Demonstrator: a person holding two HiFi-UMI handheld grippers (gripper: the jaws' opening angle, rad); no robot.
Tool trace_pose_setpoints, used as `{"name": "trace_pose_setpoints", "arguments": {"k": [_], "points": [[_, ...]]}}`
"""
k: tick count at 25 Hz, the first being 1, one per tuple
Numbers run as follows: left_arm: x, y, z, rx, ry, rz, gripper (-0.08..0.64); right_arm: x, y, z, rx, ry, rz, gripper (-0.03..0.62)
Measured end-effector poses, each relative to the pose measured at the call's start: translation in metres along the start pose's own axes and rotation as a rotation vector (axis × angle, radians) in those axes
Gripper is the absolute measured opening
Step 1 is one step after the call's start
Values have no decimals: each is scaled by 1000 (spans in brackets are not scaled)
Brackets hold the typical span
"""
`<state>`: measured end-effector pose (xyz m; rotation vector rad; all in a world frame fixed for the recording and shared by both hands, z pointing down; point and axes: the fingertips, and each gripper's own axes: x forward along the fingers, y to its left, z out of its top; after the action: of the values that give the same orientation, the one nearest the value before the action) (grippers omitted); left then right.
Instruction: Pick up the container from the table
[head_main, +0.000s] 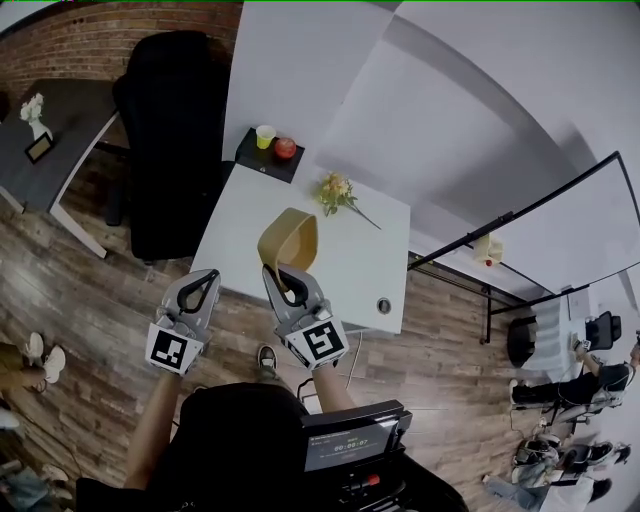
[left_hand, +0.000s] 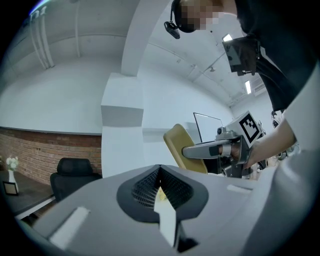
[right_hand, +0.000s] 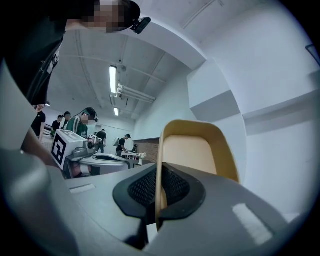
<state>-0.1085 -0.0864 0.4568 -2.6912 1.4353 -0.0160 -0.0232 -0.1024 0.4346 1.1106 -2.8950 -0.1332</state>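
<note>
The right claw (head_main: 287, 278) is pinching one thin side wall of the tan container (head_main: 290, 240). One jaw is pressing on the inside and the other on the outside. The container is hanging over the near part of the white table (head_main: 370, 260). It is tipped on its side and looks lifted off the top. The left claw (head_main: 211, 275) is hovering just to the left, with its jaws pressed together on nothing. The lift is looking nearly done. To do it well, the right claw should be squeezing hard, because only one side is being held and the container could swing or slip. Going up slowly is looking safest, away from the flowers (head_main: 338, 190) on the far side.
</note>
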Motion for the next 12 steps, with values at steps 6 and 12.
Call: {"name": "trace_pose_setpoints", "arguments": {"k": [6,12], "points": [[1,-1,2,-8,2,-6,-6,0,1,2,8,-14,4,15],[0,-2,-3,-12,5,-10,-6,-1,1,0,13,-10,0,15]]}}
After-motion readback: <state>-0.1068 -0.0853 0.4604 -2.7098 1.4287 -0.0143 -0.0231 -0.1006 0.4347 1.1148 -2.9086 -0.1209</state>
